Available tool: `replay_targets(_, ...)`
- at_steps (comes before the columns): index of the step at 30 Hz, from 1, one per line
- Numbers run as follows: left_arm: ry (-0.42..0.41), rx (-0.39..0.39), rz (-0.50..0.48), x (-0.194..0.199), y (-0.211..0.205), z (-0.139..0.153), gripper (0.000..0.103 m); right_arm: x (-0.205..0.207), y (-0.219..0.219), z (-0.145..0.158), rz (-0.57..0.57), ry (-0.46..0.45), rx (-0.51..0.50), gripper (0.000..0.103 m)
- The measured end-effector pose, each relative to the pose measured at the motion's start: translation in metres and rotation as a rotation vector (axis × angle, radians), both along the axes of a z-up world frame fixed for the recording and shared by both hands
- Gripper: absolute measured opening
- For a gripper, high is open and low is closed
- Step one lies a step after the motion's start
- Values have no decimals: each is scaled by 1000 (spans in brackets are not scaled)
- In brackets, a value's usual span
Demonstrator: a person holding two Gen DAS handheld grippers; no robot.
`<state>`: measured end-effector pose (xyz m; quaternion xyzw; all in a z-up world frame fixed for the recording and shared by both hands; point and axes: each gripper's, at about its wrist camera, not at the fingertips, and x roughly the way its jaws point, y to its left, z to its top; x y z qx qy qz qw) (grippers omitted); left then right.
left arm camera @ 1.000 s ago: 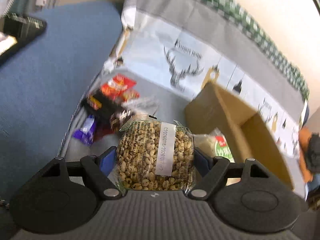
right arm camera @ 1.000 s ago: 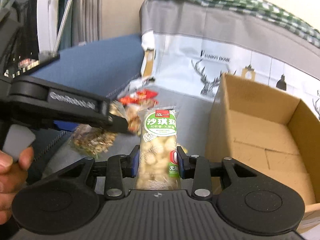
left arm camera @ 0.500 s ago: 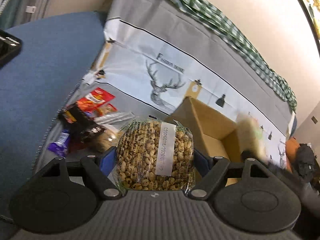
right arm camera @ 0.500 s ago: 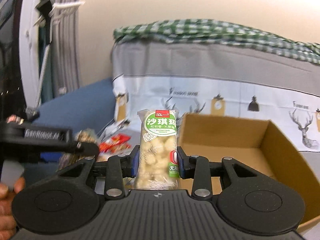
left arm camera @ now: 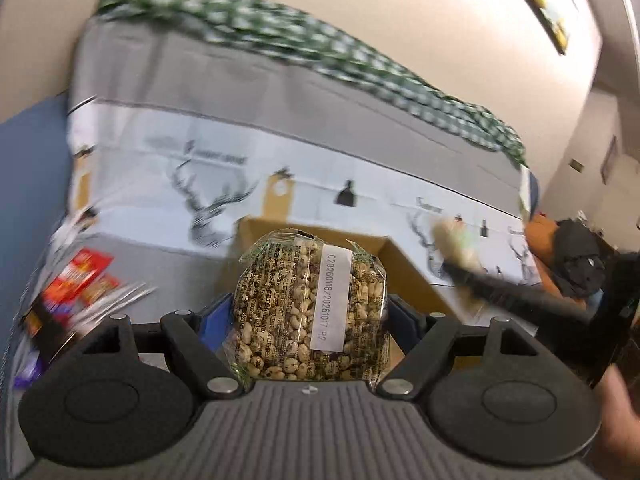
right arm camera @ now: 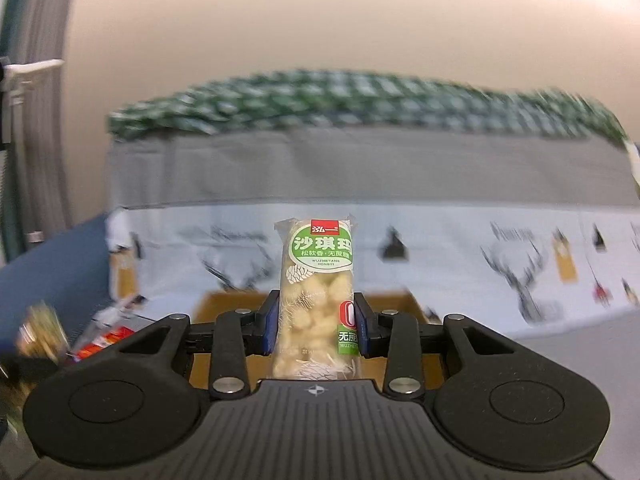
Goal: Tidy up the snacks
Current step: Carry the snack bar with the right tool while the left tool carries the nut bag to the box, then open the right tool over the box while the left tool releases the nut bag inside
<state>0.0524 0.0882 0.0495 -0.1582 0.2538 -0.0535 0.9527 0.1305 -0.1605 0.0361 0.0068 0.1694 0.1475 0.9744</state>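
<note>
On a grey sofa seat, an open brown cardboard box (left arm camera: 404,264) stands before a grey-and-white throw printed with black stag heads (left arm camera: 208,208), its upper edge draped with a green-and-white checked cloth (left arm camera: 280,36). What the box holds cannot be told: in both wrist views the packets and the gripper bodies cover most of its inside, and only bare cardboard wall and rim show.

The left gripper (left arm camera: 308,316) is clamped on a clear square packet of puffed grain with a white date label (left arm camera: 310,308), its blue pads pressed to the packet's two sides and set wide. The packet is held upright in front of the box's near corner, off the seat.

The right gripper (right arm camera: 316,322) is closed on a slim clear bar of pale puffed-rice cake with a green round label (right arm camera: 316,292), blue pads touching both long sides. The bar stands upright, in line with the box (right arm camera: 224,304) beyond it. In the left wrist view the same bar and gripper (left arm camera: 476,268) show as a blur at the box's right side, with part of a person's hand (left arm camera: 616,412) at the frame's edge.

A heap of loose snack packets, red, orange and purple (left arm camera: 76,284), lies blurred on the seat to the left of the box, apart from it, beside a blue cushion (left arm camera: 24,184).
</note>
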Motion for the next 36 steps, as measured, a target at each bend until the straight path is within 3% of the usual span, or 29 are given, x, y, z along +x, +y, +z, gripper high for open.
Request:
replay_targets(4, -10, -3, -57, 47, -27, 11, 84, 13, -22, -8, -62, 60, 47, 38)
replay_targets(8, -56, 14, -85, 69, -43, -5, 84, 18, -28, -13, -84, 54, 26, 38)
replay_targets(13, 56, -27, -90, 88, -52, -38, 84, 26, -30, -23, -90, 74, -15, 38)
replay_targets(16, 46, -21, -106, 99, -57, -40, 84, 35, -32, -27, -85, 91, -24, 38)
replay_targets(21, 52, -31, -115, 101, -60, -44, 84, 41, -33, -32, -92, 130, -6, 38)
replay_targets(26, 48, 0, -125, 98, -66, -45, 84, 39, -26, -33, -76, 121, -29, 38)
replay_targets(36, 39, -11, -135, 93, -65, -41, 84, 35, -19, -33, -52, 119, -51, 38)
